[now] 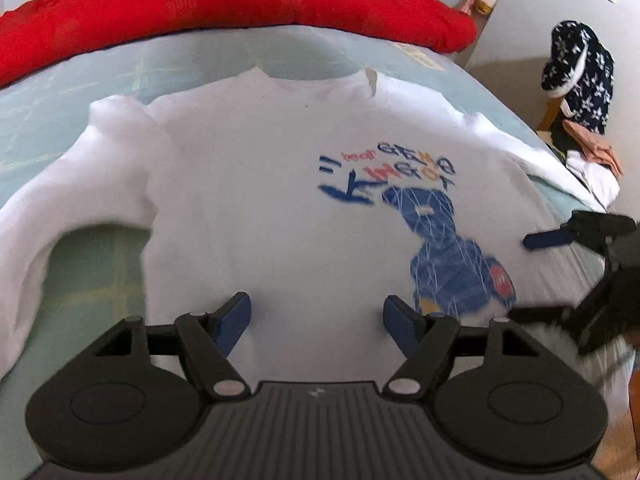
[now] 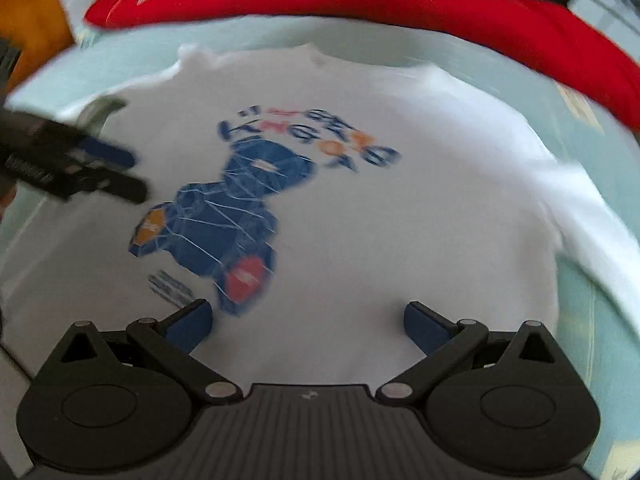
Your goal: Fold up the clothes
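White shirt (image 1: 248,184) flat on bed w/ blue figure print, lettering too blurred to read; both grippers' jaws spread.

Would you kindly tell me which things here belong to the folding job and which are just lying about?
For the job:
white printed sweatshirt
left gripper, open
right gripper, open

Lying about:
red quilt
star-patterned navy garment
pink cloth
pale green bed sheet

One white sweatshirt (image 1: 248,184), one red quilt (image 1: 224,4), two claws: left claw (image 1: 316,320), right claw (image 2: 308,320).
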